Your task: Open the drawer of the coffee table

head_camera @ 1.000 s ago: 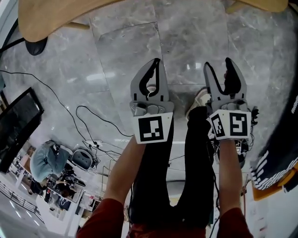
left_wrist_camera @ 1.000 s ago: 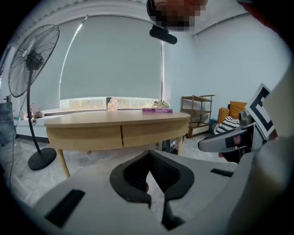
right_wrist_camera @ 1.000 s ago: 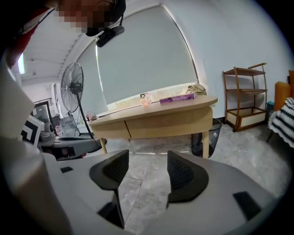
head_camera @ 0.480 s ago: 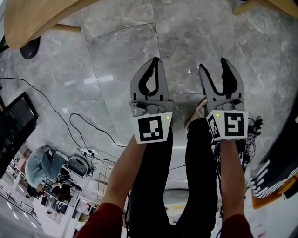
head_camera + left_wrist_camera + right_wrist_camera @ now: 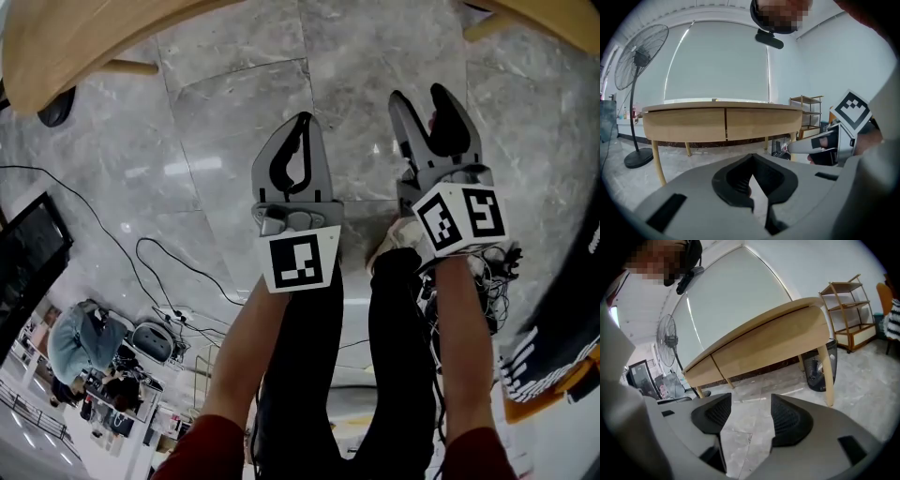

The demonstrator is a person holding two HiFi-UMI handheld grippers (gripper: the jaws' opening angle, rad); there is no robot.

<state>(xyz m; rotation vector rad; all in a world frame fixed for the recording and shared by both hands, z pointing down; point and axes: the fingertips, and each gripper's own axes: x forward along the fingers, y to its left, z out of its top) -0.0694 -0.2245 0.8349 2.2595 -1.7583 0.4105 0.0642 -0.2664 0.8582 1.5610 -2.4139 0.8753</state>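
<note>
both grippers have slid forward over the grey marble floor (image 5: 234,122) toward the near edge of the coffee table (image 5: 56,47), and the right gripper (image 5: 418,94) has rolled so its marker cube (image 5: 461,217) sits tilted; its fingers stand released, wide apart, only floor between them. left gripper (image 5: 302,120) clenched tip to tip on nothing. drawer fronts (image 5: 684,124) sit flush and closed under the table's top edge, well ahead of both grippers; standing fan (image 5: 640,61) by the table's left end, wooden shelf rack (image 5: 806,110) past its right end, loose cables (image 5: 159,253) across the floor.
</note>
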